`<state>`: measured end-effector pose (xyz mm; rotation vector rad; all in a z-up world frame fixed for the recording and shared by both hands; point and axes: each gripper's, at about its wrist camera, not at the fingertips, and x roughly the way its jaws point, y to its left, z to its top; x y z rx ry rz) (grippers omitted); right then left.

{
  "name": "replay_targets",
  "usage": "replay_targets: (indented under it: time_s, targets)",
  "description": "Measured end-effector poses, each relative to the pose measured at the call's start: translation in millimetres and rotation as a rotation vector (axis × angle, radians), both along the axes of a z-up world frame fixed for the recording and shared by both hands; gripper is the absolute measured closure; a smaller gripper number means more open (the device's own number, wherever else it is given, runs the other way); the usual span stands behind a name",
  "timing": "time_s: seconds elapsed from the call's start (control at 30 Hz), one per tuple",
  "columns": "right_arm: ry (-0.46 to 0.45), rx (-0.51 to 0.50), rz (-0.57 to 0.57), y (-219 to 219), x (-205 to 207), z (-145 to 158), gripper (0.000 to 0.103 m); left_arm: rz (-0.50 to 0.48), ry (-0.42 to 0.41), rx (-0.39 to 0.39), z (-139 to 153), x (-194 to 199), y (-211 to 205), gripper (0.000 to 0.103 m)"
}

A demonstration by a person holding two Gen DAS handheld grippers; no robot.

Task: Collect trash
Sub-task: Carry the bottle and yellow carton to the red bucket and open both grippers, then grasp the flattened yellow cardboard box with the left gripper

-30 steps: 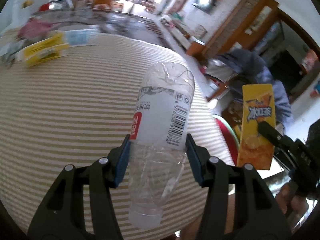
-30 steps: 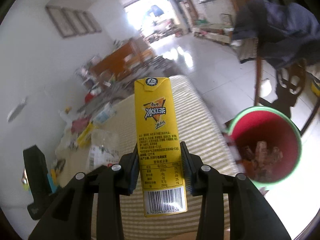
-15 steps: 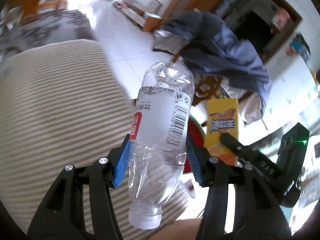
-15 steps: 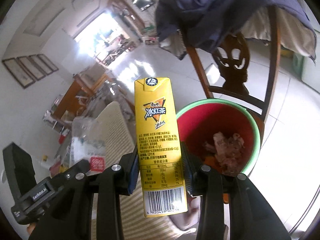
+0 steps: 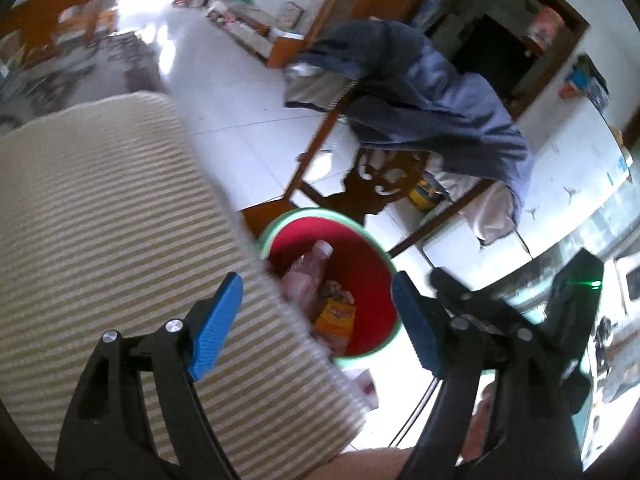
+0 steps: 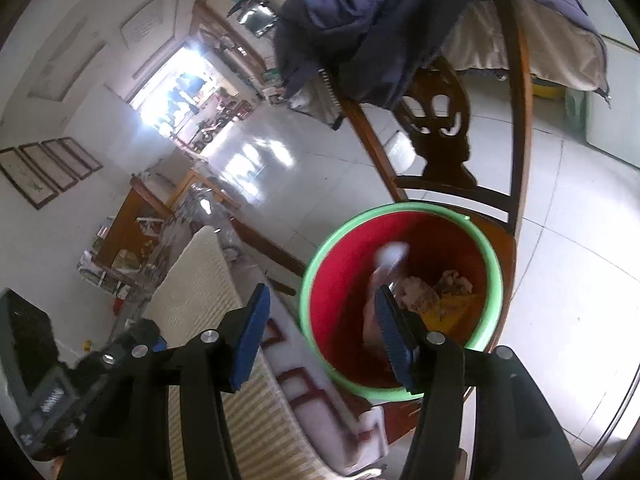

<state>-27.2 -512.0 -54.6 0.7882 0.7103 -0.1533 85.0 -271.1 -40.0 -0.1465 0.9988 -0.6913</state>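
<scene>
Left wrist: clear capped bottle (image 5: 310,270) in bin (image 5: 362,250)

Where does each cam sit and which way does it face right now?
Left wrist: on the left gripper, facing down past the striped table edge into the red bin; the right gripper shows beside it, a bit of skin at the bottom.
Right wrist: on the right gripper, facing down at the same bin; the left gripper shows lower left.
Shared: bin, table, jacket-draped chair; both grippers opening, nothing between the jaws.
</scene>
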Motion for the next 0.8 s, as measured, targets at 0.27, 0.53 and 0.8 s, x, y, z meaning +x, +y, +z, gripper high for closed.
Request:
replay_targets:
  time_s: [0.27, 0.53, 0.8]
  targets:
    - [-0.097, 0.046, 0.302, 95.0, 20.3, 43.3, 0.032, 0.194, -0.035, 0.14, -14.4, 17.9, 116.9, 0.025]
    - [-0.032, 0.008, 0.633, 202.2, 32.9, 27.4, 0.031, 0.453, -0.118, 0.447, -12.7, 55.2, 272.2, 0.019]
    - [-0.031, 0.061, 0.592, 191.4, 37.4, 18.3, 0.031, 0.464, -0.105, 0.714, -38.7, 111.6, 334.6, 0.017]
